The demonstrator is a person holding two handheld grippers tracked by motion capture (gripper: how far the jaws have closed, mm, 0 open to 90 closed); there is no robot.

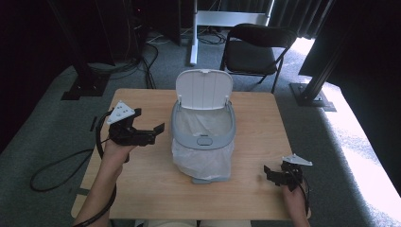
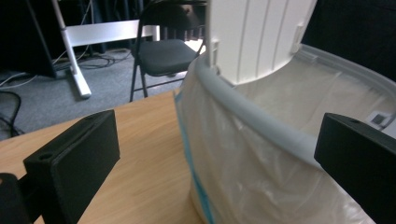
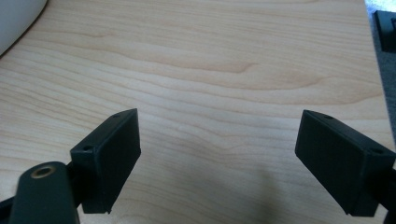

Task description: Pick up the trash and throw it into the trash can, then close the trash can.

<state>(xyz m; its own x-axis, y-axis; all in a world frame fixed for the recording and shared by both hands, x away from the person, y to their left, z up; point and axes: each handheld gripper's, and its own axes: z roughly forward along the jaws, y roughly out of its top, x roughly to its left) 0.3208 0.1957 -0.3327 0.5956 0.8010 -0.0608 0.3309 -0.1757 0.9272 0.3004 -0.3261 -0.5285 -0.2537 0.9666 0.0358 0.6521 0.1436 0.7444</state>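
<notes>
The left claw [image 1: 150, 133] is held wide apart and empty, raised off the surface [image 1: 151, 189] just beside the left flank of the bin [image 1: 203, 137]. In the left gripper view its two black jaws are seen to straddle the grey rim [image 2: 261, 119] of the bin, one jaw outside the wall and the other over the lined opening, with nothing touched yet. This placement is judged to be a lining-up for a pinch on the rim or on the plastic liner [image 2: 243, 172] folded over it, since the spread is wide enough to take both.

The right claw [image 1: 276, 176] is likewise held wide and empty. It is kept low over bare wood, well apart from the bin and toward its front right corner, and in the right gripper view a bare stretch of grain lies between its jaws. It is judged to be parked out of the way, or held ready to steady the bin when the left one acts.

The bin itself stands at the middle of the surface, its white lid [image 1: 204, 89] propped upright at the far side, so that the mouth is left open from above. The liner is draped down the outside of the bin and bunches near its foot.

Behind the bin, off the surface, a black folding chair [image 1: 255, 52] stands on the grey carpet.
</notes>
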